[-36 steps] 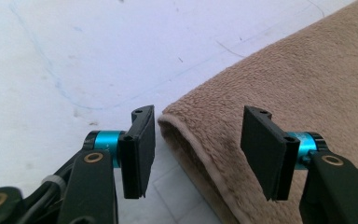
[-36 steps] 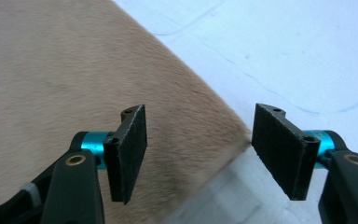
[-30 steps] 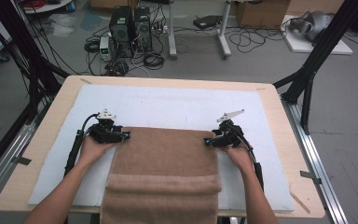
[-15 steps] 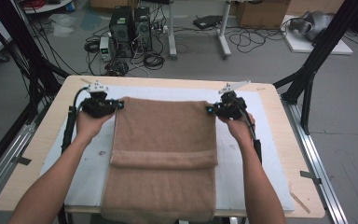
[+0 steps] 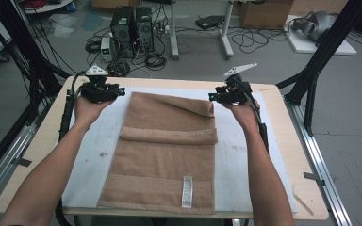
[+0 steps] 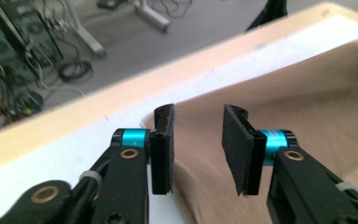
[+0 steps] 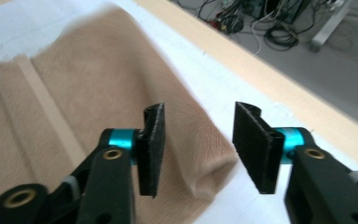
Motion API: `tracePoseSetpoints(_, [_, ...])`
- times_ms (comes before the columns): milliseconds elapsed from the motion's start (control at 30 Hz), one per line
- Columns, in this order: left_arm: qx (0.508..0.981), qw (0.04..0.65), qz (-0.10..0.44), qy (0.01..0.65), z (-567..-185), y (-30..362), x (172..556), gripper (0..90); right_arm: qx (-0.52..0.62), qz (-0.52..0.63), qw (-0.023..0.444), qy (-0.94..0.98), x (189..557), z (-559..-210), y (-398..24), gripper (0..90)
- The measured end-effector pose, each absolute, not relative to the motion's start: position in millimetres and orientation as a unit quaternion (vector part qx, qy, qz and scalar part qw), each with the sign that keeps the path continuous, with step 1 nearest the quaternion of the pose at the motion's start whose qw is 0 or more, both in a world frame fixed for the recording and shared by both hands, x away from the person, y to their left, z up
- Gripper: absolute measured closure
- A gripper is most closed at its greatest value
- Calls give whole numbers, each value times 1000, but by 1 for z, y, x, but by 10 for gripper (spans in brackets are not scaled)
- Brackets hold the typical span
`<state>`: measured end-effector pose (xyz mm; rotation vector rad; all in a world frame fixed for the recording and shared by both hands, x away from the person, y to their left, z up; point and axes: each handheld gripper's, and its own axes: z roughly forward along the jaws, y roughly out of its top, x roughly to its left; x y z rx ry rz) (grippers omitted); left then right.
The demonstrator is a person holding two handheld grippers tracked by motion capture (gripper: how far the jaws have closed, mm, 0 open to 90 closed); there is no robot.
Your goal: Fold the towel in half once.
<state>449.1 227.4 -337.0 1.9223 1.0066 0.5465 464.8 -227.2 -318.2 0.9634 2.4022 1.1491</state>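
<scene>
1. High view: tan towel (image 5: 165, 155) spread lengthwise on a white mat (image 5: 245, 155) covering a pale wooden table (image 5: 292, 141), near end hanging at the front edge with a white label (image 5: 186, 191) showing close to the right corner.
2. Far part of the towel doubled back toward the middle, leaving a raised fold line (image 5: 169, 135) across its width.
3. Far right corner of the towel curled up in a loose roll (image 5: 202, 107), far left corner lying flatter.
4. Left gripper (image 5: 119, 91) held in the left hand (image 5: 88, 104) just beyond the far left corner of the towel, raised above the mat, pointing toward the cloth.
5. Right gripper (image 5: 212, 97) held in the right hand (image 5: 241, 109) just beside the curled far right corner, likewise raised.
6. Left gripper view: black jaws spread, having just been opening, with nothing pinched between the pads (image 6: 235, 144); towel edge lying below and beyond them, blurred.
7. Right gripper view: jaws also parted, having just been opening, pads (image 7: 254, 144) free of the cloth; rolled towel corner (image 7: 209, 172) lying below the gap, on the mat.
8. Beyond the table: grey floor with tangled cables (image 5: 155, 59) and dark computer cases (image 5: 131, 26), black frame posts (image 5: 325, 52) at both sides.
</scene>
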Motion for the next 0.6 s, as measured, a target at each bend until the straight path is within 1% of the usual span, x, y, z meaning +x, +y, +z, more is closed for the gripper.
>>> tracePoseSetpoints(33, [775, 435, 217, 403, -342, 226, 445, 622, 339, 394, 147, 842, 462, -324, -227, 489])
tracePoseSetpoints(233, [796, 422, 196, 388, -368, 224, 425, 579, 338, 391, 127, 846, 441, -353, -229, 463])
tracePoseSetpoints(267, [799, 417, 195, 388, -373, 224, 422, 578, 340, 388, 125, 848, 439, -355, -229, 447])
tracePoseSetpoints(300, [801, 415, 191, 387, -376, 225, 420, 572, 346, 375, 113, 852, 436, -359, -228, 432])
tracePoseSetpoints(367, [806, 410, 185, 384, -383, 225, 416, 575, 334, 385, 112, 853, 429, -365, -228, 468])
tracePoseSetpoints(533, [827, 385, 152, 381, -401, 223, 412, 585, 339, 382, 98, 854, 415, -384, -230, 499])
tracePoseSetpoints(600, [827, 389, 152, 376, -408, 221, 409, 608, 344, 378, 93, 855, 409, -393, -231, 516])
